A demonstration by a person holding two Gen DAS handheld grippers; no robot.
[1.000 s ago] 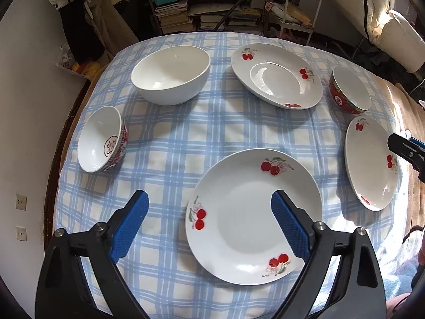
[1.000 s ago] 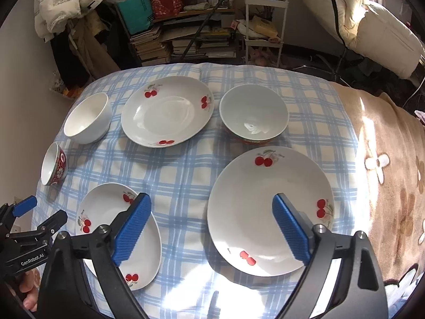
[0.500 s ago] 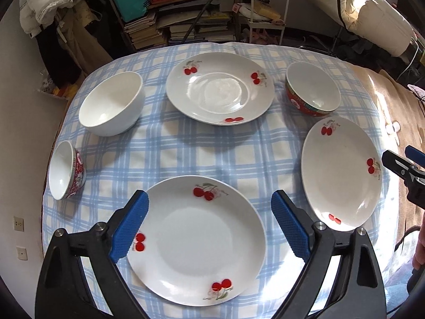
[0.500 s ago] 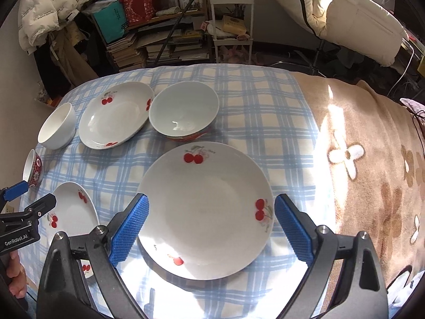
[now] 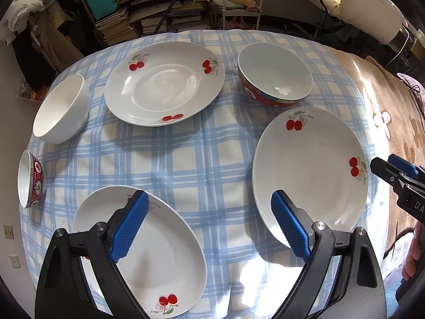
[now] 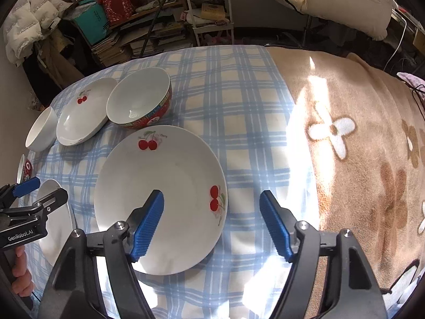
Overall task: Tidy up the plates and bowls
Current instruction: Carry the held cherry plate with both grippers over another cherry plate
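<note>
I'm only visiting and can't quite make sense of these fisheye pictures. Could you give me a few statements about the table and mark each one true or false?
1. Three cherry plates lie on the checked cloth. True: far plate, right plate, near plate.
2. The plates are stacked. False: each lies apart, on its own.
3. The red-sided big bowl stands upright beside the right plate. True.
4. The right gripper grips the right plate. False: its blue fingers are spread apart, holding nothing.
5. The left gripper is open. True.
6. The plain white bowl holds food. False: it looks empty.
</note>
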